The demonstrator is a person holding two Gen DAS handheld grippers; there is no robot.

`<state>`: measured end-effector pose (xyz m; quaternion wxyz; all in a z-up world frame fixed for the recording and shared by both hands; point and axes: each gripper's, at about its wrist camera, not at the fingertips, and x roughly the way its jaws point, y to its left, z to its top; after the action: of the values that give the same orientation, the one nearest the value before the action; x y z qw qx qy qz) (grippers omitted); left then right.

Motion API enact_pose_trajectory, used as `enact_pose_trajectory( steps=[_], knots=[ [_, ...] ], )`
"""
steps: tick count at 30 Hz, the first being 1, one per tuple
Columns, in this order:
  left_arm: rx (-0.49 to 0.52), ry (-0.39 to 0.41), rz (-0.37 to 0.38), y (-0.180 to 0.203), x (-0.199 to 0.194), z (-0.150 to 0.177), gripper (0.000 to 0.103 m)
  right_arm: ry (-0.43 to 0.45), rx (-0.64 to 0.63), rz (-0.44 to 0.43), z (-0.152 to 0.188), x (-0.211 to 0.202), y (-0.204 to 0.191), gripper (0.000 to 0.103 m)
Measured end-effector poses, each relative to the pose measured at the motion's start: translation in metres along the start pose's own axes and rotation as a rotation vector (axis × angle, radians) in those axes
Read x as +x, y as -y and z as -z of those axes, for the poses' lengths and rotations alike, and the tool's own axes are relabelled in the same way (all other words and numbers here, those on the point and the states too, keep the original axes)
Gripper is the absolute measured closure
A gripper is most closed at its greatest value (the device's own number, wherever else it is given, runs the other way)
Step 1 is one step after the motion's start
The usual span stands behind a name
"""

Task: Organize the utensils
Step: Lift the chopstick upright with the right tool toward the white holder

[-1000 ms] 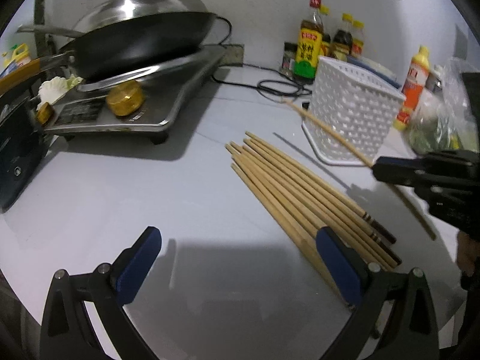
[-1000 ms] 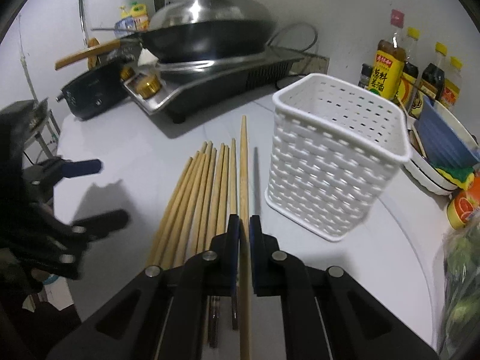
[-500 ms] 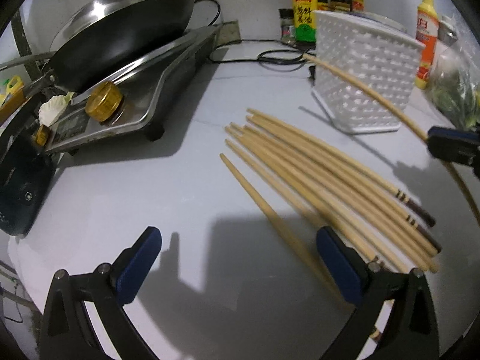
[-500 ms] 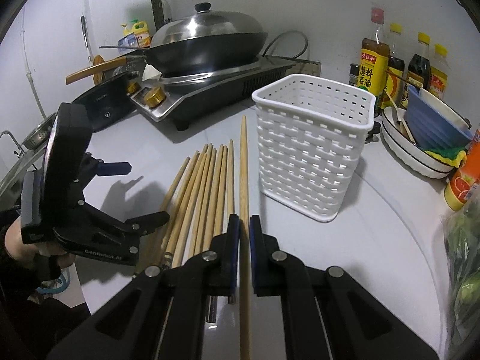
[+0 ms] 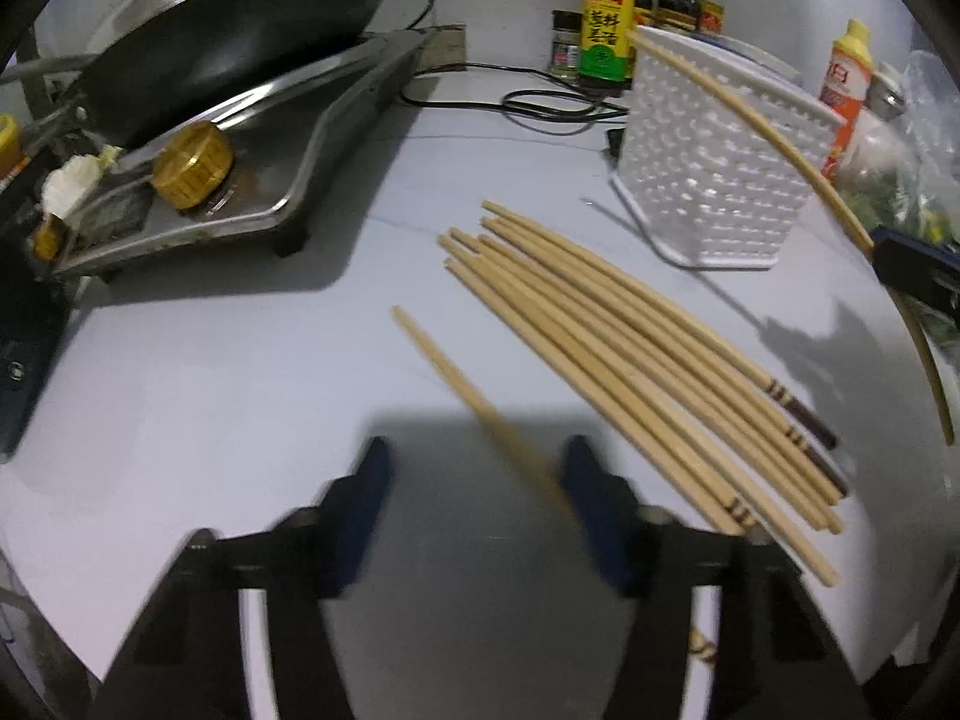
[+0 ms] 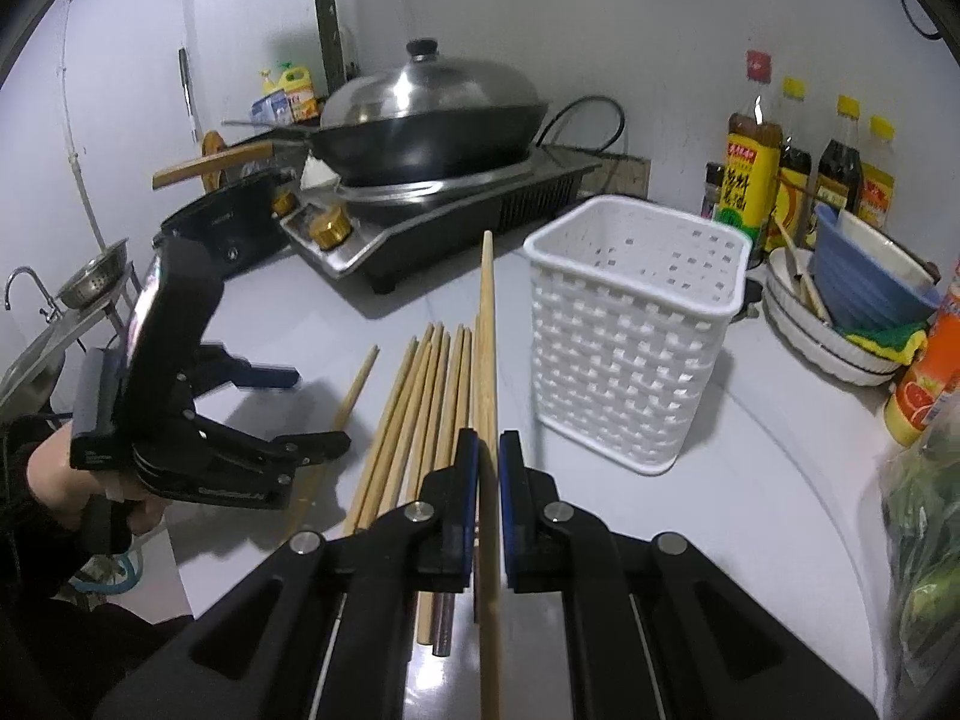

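Several bamboo chopsticks [image 5: 630, 348] [image 6: 420, 408] lie side by side on the white counter, left of a white perforated basket [image 5: 720, 180] [image 6: 630, 348]. One chopstick [image 5: 444, 366] [image 6: 360, 378] lies apart from the pile. It runs between the fingers of my left gripper [image 5: 480, 468] [image 6: 318, 408], close to the right pad. These jaws are closing and do not clamp it. My right gripper [image 6: 489, 456] [image 5: 912, 270] is shut on another chopstick [image 6: 487, 324] [image 5: 750, 114]. That one is held in the air, with its tip just left of the basket's rim.
A stove [image 5: 240, 138] with a lidded wok [image 6: 420, 120] stands at the back left, its black cable [image 5: 540, 108] running behind the basket. Sauce bottles [image 6: 750, 168], stacked bowls [image 6: 840, 300] and a bag of greens [image 6: 924, 510] crowd the right side.
One chopstick slid left out of the pile, and the left jaws have narrowed around it. The right gripper rose a little with its chopstick, toward the basket.
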<state>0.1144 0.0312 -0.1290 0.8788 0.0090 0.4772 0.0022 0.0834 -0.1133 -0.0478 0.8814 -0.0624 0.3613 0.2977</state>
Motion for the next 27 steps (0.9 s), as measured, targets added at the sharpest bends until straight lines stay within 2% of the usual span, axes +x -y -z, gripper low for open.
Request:
enact_pose_trajectory(
  steps=[1, 3, 7, 12, 18, 27],
  knots=[
    [0.003, -0.002, 0.004, 0.001, -0.001, 0.000, 0.073, 0.009, 0.002, 0.002, -0.001, -0.003, 0.001, 0.097],
    [0.015, -0.007, 0.008, 0.006, -0.004, 0.002, 0.084, 0.035, 0.009, 0.006, -0.006, -0.012, 0.004, 0.097],
    [0.017, -0.012, 0.040, 0.010, -0.008, 0.007, 0.095, 0.089, 0.032, -0.001, -0.017, -0.029, 0.014, 0.097],
    [-0.033, 0.001, 0.085, 0.005, -0.012, 0.014, 0.097, 0.135, 0.031, 0.012, -0.037, -0.043, 0.027, 0.097],
    [-0.073, 0.043, 0.100, -0.005, -0.020, 0.015, 0.097, 0.178, 0.024, 0.017, -0.069, -0.046, 0.042, 0.097],
    [-0.126, 0.176, 0.133, -0.033, -0.055, 0.000, 0.097, 0.214, 0.047, 0.024, -0.124, -0.031, 0.063, 0.097]
  ],
)
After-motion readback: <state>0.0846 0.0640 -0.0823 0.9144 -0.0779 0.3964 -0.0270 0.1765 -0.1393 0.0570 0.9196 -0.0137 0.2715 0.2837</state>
